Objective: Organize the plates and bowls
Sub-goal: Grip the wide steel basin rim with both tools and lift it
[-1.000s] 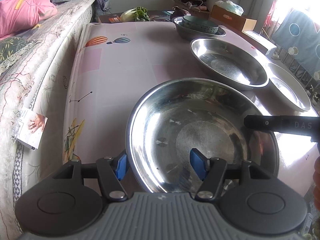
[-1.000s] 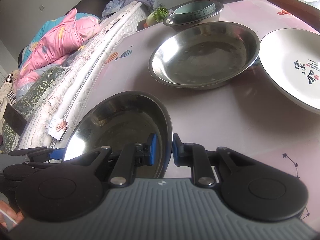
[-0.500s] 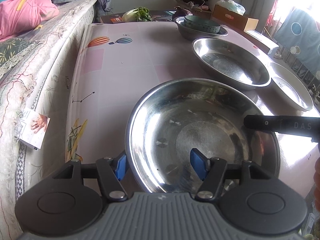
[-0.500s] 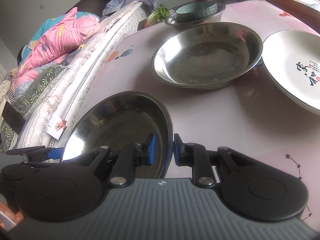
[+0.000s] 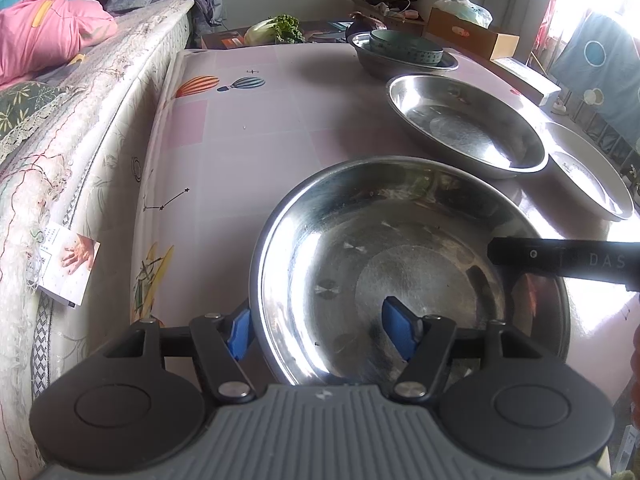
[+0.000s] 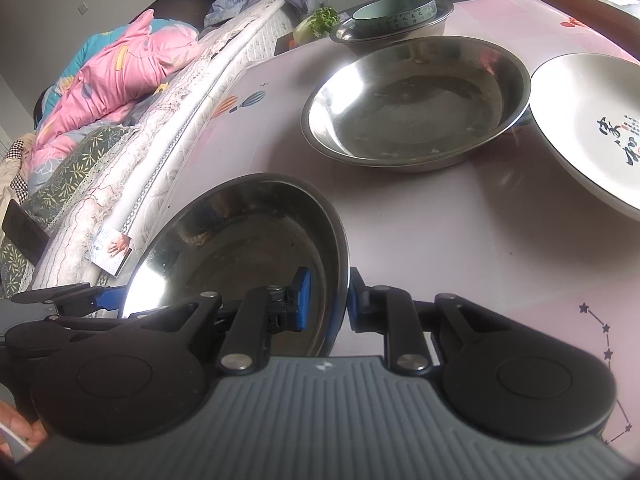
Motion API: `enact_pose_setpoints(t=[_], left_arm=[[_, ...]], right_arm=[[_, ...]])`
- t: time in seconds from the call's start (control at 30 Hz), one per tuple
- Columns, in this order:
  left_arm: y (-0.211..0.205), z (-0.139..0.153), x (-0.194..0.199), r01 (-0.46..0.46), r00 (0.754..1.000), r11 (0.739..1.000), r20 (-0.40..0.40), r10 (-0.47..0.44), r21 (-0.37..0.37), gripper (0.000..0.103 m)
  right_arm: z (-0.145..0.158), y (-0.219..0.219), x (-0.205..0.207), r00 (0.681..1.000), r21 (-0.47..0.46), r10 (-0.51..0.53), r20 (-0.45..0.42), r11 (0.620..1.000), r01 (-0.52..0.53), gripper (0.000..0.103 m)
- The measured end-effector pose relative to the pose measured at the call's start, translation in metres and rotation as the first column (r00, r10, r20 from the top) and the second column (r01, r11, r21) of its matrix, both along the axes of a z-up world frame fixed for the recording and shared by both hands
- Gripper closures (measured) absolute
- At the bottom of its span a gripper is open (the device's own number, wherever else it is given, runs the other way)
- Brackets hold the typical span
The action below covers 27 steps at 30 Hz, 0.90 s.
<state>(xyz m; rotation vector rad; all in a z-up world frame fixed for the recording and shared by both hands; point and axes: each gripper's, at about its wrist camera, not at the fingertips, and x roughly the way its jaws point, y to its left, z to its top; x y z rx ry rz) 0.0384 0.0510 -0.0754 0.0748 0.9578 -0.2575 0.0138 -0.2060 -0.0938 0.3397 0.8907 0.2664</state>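
The tablecloth [image 5: 256, 128] is pale pink with striped balloons and star lines. The near bowl [image 5: 408, 264] and far bowl [image 5: 464, 124] are shiny silver. The plate [image 6: 592, 128] is white with black characters. The blanket [image 6: 120, 76] is pink. The fingertips [image 5: 394, 330] are blue.

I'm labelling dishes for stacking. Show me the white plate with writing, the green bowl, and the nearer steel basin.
white plate [image 6: 580, 120], right wrist view, bare inner surface.
green bowl [image 6: 394, 16], right wrist view, outer wall.
nearer steel basin [image 5: 400, 264], left wrist view, flat bottom.
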Motion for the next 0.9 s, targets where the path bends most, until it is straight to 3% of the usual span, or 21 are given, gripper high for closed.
enact_pose_setpoints(t=[0.4, 0.7, 0.9], left_arm=[[-0.0007, -0.0002, 0.0009, 0.002, 1.0, 1.0, 0.001, -0.002, 0.002, 0.036], [0.0001, 0.0044, -0.0008, 0.009, 0.999, 0.999, -0.033, -0.01, -0.044, 0.036], [-0.0042, 0.0019, -0.0024, 0.02, 1.0, 1.0, -0.018, -0.021, -0.018, 0.035]], right_arm=[[0.0012, -0.0029, -0.0022, 1.0, -0.014, -0.012, 0.019, 1.0, 0.013, 0.085], [0.0037, -0.0061, -0.0031, 1.0, -0.016, -0.015, 0.02, 1.0, 0.015, 0.084], [0.0027, -0.0072, -0.0028, 1.0, -0.026, -0.015, 0.027, 1.0, 0.016, 0.085]])
